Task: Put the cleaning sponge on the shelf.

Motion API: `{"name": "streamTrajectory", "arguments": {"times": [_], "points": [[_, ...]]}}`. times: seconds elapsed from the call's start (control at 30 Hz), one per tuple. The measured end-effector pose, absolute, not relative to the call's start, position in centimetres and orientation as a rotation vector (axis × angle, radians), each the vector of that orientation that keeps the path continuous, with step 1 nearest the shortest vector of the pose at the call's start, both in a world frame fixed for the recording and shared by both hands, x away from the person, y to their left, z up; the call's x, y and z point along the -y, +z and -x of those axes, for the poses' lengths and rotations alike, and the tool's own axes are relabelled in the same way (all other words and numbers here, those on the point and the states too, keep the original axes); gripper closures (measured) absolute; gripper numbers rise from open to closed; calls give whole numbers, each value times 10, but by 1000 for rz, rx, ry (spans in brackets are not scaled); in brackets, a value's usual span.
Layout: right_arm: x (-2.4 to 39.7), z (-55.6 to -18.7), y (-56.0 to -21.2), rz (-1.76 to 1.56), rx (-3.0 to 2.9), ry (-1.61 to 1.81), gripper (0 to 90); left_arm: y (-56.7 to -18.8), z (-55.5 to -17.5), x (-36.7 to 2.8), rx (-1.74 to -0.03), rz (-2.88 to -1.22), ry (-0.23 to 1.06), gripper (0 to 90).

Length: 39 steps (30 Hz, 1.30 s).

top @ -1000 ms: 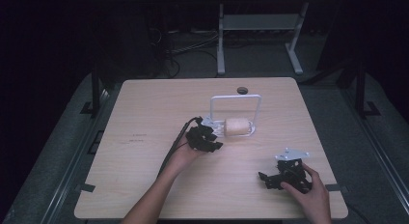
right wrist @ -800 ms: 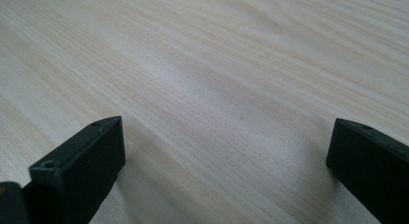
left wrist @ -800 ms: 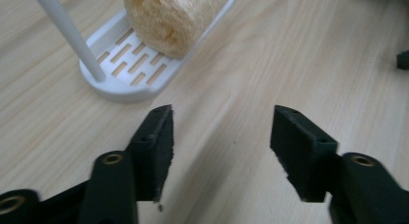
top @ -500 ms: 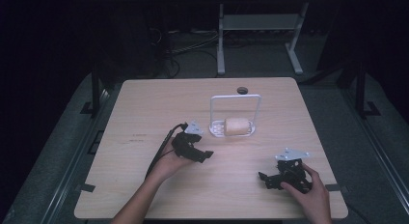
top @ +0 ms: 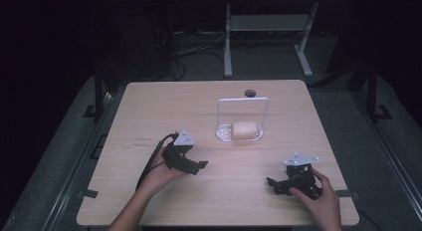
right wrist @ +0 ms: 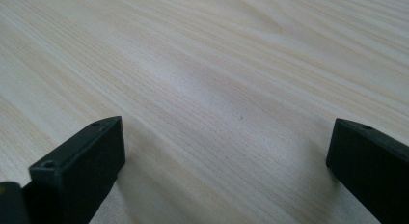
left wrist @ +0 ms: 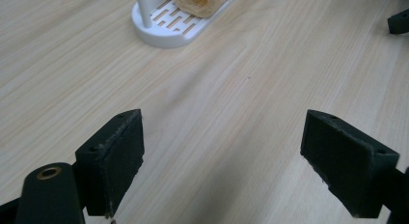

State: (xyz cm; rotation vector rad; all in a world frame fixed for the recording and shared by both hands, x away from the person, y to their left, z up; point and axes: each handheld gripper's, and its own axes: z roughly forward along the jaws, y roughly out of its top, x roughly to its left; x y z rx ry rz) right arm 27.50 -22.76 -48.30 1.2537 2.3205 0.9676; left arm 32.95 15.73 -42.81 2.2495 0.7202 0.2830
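Since the earlier frame the left tool [top: 198, 166] has drawn back from the white rack [top: 242, 117] toward the lower left of the high view, and its jaws have just been opening with nothing between them. They now stand wide over bare wood, as the left tool view confirms: two black pads [left wrist: 115, 156] spread apart, with grain showing in the gap. The bread roll [top: 244, 130] lies on the slotted base of the rack, under its upright loop, near the centre of the counter [top: 149, 106]. The same roll [left wrist: 202, 2] and rack base [left wrist: 166, 28] sit at the top edge of the left tool view, well apart from the pads.

The right tool [top: 278, 185] rests low at the lower right of the high view, gripped by a hand [top: 323, 201], its jaws likewise wide and empty over plain counter [right wrist: 231, 64].

By the look of it, the placing step is done: the roll is released on the rack and the left hand is retreating. The next move probably calls only for clearing the left tool farther from the rack without catching its loop, or for settling both tools on the counter.
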Motion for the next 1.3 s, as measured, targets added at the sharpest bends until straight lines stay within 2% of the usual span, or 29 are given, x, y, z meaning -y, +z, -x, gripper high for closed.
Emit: {"name": "streamTrajectory", "arguments": {"times": [0.67, 1.3], "points": [[228, -275, -483, -1254, -2320, 969, 0, -441, -303, -218, -827, -2217, 368, 145], [228, -275, -483, -1253, -2320, 969, 0, -466, -284, -251, -918, -2268, 423, 144]]}}
